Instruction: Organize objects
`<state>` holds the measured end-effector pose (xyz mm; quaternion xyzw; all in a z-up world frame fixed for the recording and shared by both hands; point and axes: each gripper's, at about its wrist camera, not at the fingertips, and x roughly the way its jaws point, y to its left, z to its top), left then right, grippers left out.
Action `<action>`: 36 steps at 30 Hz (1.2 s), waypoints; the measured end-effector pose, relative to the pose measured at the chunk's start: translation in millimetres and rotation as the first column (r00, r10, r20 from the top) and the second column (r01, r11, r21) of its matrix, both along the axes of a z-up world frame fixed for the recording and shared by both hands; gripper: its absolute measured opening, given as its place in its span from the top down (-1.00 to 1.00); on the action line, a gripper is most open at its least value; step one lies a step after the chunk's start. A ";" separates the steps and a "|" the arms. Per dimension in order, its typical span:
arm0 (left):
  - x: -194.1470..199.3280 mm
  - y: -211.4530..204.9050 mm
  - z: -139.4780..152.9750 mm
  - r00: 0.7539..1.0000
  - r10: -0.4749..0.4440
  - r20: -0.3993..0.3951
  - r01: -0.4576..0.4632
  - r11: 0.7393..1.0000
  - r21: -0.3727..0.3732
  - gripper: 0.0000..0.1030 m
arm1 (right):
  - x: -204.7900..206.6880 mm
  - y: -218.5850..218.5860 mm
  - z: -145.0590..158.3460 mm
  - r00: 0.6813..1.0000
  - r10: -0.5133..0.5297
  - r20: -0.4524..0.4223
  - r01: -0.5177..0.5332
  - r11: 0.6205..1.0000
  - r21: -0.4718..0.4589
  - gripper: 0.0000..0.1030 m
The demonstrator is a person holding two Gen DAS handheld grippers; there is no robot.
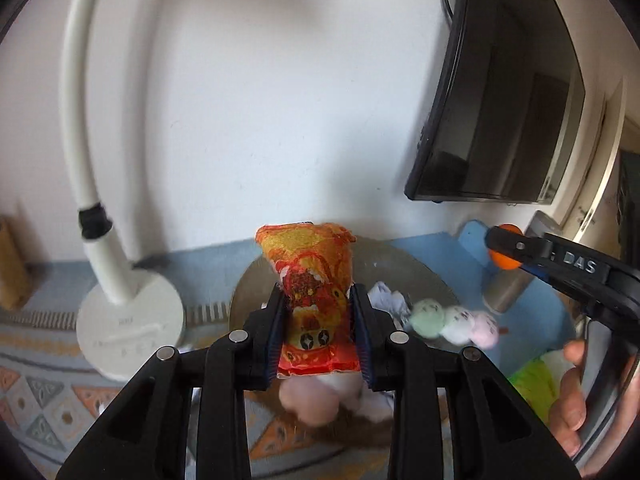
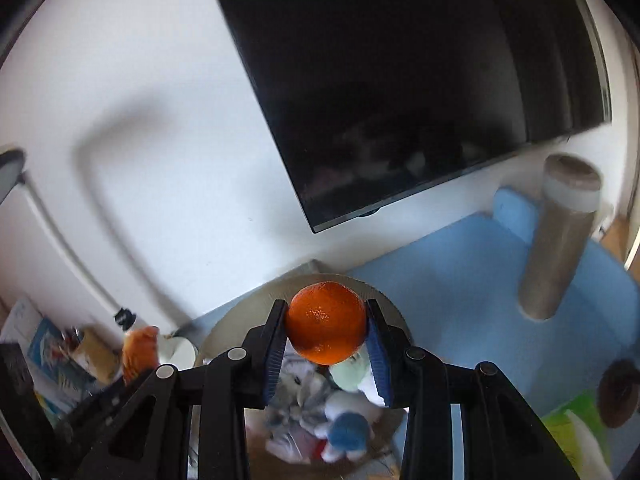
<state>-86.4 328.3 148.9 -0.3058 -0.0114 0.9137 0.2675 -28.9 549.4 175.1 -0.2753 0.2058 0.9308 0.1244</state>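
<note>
My left gripper [image 1: 318,312] is shut on a red and yellow snack packet [image 1: 312,280] and holds it upright in the air above a round tray [image 1: 248,284]. My right gripper [image 2: 326,328] is shut on an orange [image 2: 325,322] and holds it above the same tray [image 2: 384,292]. The right gripper with the orange [image 1: 505,262] also shows at the right of the left wrist view. The snack packet [image 2: 140,350] shows at the lower left of the right wrist view. Soft toys [image 2: 344,416] and pastel balls [image 1: 452,322] lie in the tray below.
A white desk lamp [image 1: 128,312] stands at the left on a patterned cloth [image 1: 44,396]. A dark monitor [image 2: 400,80] hangs on the white wall. A steel flask [image 2: 560,240] stands on a blue mat [image 2: 460,280]. A green packet [image 2: 572,432] lies at the right.
</note>
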 end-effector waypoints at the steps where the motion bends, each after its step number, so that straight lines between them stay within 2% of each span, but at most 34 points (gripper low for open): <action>1: -4.9 3.7 -0.1 1.000 0.009 -0.009 -0.009 1.000 -0.001 0.26 | -11.8 2.3 -2.2 1.000 -0.006 0.005 0.006 1.000 -0.008 0.29; 2: -10.7 6.9 -1.0 1.000 0.023 -0.014 -0.023 1.000 0.000 -0.02 | -19.8 4.5 -3.7 1.000 0.004 0.006 -0.004 1.000 -0.013 0.24; 3: -16.5 11.6 -3.1 0.999 0.033 -0.011 -0.033 0.999 -0.012 -0.17 | -29.5 5.2 -6.5 1.000 0.023 0.019 -0.023 1.000 -0.018 -0.01; 4: -21.0 12.0 -5.2 0.999 0.045 -0.007 -0.046 0.999 -0.027 -0.30 | -38.9 6.5 -9.7 0.998 0.037 0.046 -0.036 0.999 -0.022 -0.13; 6: -19.0 5.6 -8.7 0.999 0.042 -0.014 -0.042 0.998 -0.048 -0.30 | -42.1 10.8 -14.2 0.996 0.051 0.075 -0.047 0.998 -0.048 -0.18; 8: -6.4 -6.4 -7.7 0.998 0.034 -0.047 -0.037 0.998 -0.057 -0.30 | -25.6 11.7 -13.0 0.996 0.077 0.037 -0.074 0.994 -0.083 -0.18; 11: 14.7 -35.0 -1.6 0.996 0.056 -0.074 -0.061 0.996 -0.065 -0.30 | 5.5 3.9 -6.0 0.998 0.058 0.005 -0.058 0.998 -0.020 -0.18; 15: 46.3 -89.9 13.2 0.986 0.134 -0.100 -0.136 0.991 -0.017 -0.30 | 32.9 -14.2 -2.1 0.997 0.076 -0.004 -0.076 0.997 0.005 -0.18; 18: 72.5 -131.1 25.3 0.965 0.214 -0.152 -0.218 0.976 -0.008 -0.30 | 47.1 -43.6 1.9 0.986 0.167 -0.024 -0.167 0.986 -0.011 -0.18; 22: 101.1 -180.8 31.4 0.942 0.291 -0.165 -0.294 0.956 0.006 -0.30 | 62.2 -93.2 4.7 0.958 0.285 -0.039 -0.285 0.959 -0.003 -0.18; 24: 108.7 -199.9 21.5 0.933 0.324 -0.156 -0.330 0.944 -0.017 -0.32 | 65.3 -123.3 -6.7 0.944 0.330 -0.027 -0.330 0.944 0.014 -0.18; 25: 111.4 -211.8 6.7 0.931 0.341 -0.132 -0.349 0.937 -0.035 -0.40 | 64.9 -132.0 -14.5 0.938 0.346 -0.017 -0.345 0.938 0.021 -0.18; 26: 110.5 -216.3 -6.4 0.928 0.355 -0.116 -0.362 0.931 -0.052 -0.52 | 65.1 -146.3 -29.1 0.929 0.369 0.003 -0.369 0.929 0.028 -0.18; 28: 108.0 -229.5 -45.2 0.915 0.397 -0.068 -0.403 0.909 -0.109 -0.53 | 65.4 -168.9 -63.0 0.915 0.399 0.052 -0.401 0.915 0.035 -0.18; 30: 101.2 -239.3 -83.1 0.905 0.424 0.016 -0.417 0.895 -0.157 -0.53 | 58.5 -182.7 -100.2 0.895 0.434 0.103 -0.437 0.899 0.014 -0.18; 31: 97.3 -245.5 -102.7 0.900 0.431 0.067 -0.417 0.895 -0.157 -0.53 | 53.8 -186.4 -117.1 0.885 0.448 0.126 -0.451 0.893 -0.005 -0.18; 33: 97.0 -250.7 -119.8 0.894 0.439 0.095 -0.425 0.895 -0.137 -0.53 | 48.0 -190.8 -139.2 0.887 0.428 0.175 -0.436 0.900 0.008 -0.18; 36: 96.4 -255.5 -131.4 0.877 0.464 0.125 -0.449 0.884 -0.129 -0.53 | 44.7 -192.6 -150.5 0.895 0.383 0.230 -0.408 0.911 0.067 -0.18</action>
